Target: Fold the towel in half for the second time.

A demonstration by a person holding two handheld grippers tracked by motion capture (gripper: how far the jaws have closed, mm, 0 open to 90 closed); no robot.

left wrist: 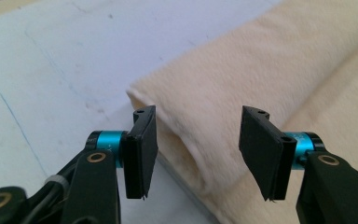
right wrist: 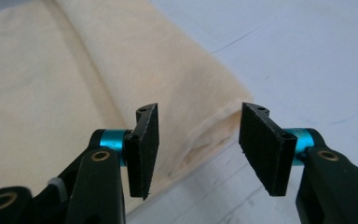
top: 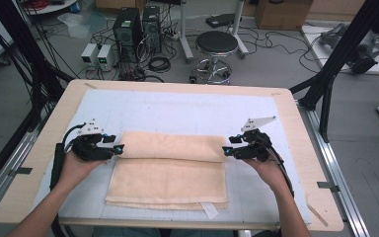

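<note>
Fingers of both grippers, left gripper [top: 119, 149] and right gripper [top: 225, 151], gape wide, holding nothing, flanking one folded towel [top: 170, 170].

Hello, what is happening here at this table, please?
A person is folding a cream towel on a white mat. The far part is already folded toward the person, making a thick roll-like fold. The left gripper and the right gripper sit at the two ends of that fold, both with jaws open, holding nothing.

The folded cream terry towel [top: 170, 170] lies on the pale blue mat [top: 177, 108] covering the light wooden table [top: 296, 133]; the left gripper [top: 120, 149] sits at the towel's left end, the right gripper [top: 225, 151] at its right.
</note>
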